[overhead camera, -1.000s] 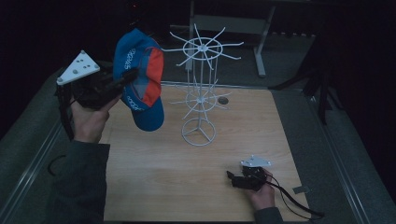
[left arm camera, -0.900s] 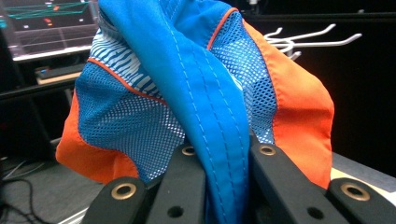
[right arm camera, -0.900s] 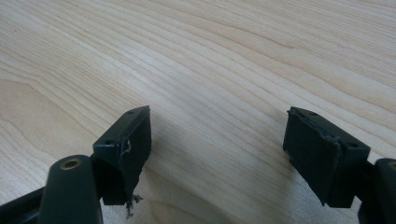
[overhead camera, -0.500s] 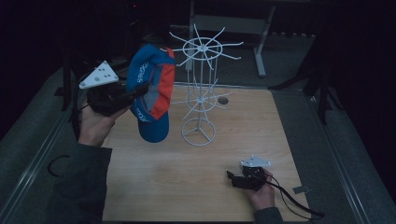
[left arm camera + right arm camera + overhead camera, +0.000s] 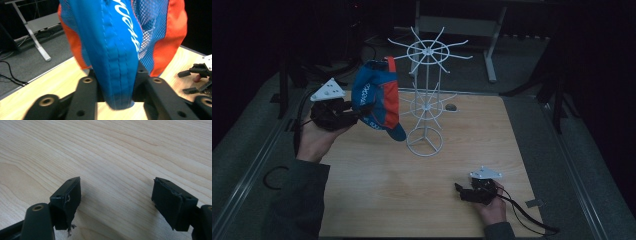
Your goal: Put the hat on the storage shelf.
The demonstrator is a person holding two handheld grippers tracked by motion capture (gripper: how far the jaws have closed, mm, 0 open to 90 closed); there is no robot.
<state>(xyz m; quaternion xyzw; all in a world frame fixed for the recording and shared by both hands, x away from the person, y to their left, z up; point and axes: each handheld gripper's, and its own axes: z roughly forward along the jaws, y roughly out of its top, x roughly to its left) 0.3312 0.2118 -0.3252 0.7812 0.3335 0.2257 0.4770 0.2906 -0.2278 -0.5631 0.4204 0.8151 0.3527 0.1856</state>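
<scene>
left gripper (image 5: 117, 100) fingers (image 5: 86, 86), just spread, flank the blue-and-orange cap (image 5: 379, 97), now lower beside the white wire rack (image 5: 427, 95); release looks underway. right gripper (image 5: 116, 202) rests wide, empty.

The cap (image 5: 117, 50) is stitched cloth with mesh panels, the table (image 5: 125, 150) matt grained wood, the rack (image 5: 427, 100) seemingly white-coated wire.
</scene>
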